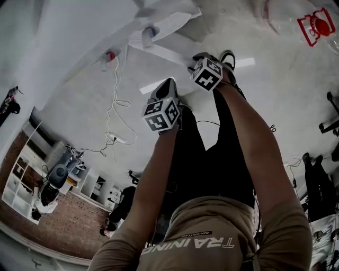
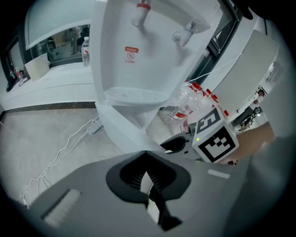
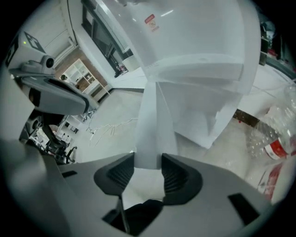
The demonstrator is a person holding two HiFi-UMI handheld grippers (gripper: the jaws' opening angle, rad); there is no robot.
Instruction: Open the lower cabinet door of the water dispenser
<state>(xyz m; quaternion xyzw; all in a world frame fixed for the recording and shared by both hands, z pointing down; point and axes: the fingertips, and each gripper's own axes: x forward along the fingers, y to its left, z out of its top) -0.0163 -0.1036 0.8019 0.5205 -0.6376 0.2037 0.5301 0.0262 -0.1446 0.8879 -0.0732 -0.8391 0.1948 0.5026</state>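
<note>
**Water dispenser: lower door standing ajar, clasped by one gripper**

Item: tall white plastic water dispenser (image 2: 138, 60) on a pale concrete floor (image 2: 41, 134). It has a red-tipped tap (image 2: 141, 13) and a pale tap (image 2: 182, 34) above a slotted white drip tray (image 2: 134, 95).

Lower cabinet door (image 3: 155, 122): flat white panel below the tray. It stands out from the cabinet front and is seen edge-on in the right gripper view.

Right gripper (image 3: 148, 175): black ribbed pads set wide, one against each face of the door's free edge, clasping it.

Left gripper (image 2: 147, 178): pads drawn almost together, with only a pale sliver between them (nothing gripped that can be made out). It is placed just before the dispenser's lower corner, beside the right gripper's black-and-white marker cube (image 2: 215, 139).

Sundries: a heap of clear plastic bottles with red caps (image 2: 194, 99) lies at the dispenser's foot. A white power strip with trailing cable (image 2: 95, 125) lies on the floor at its other side.
</note>
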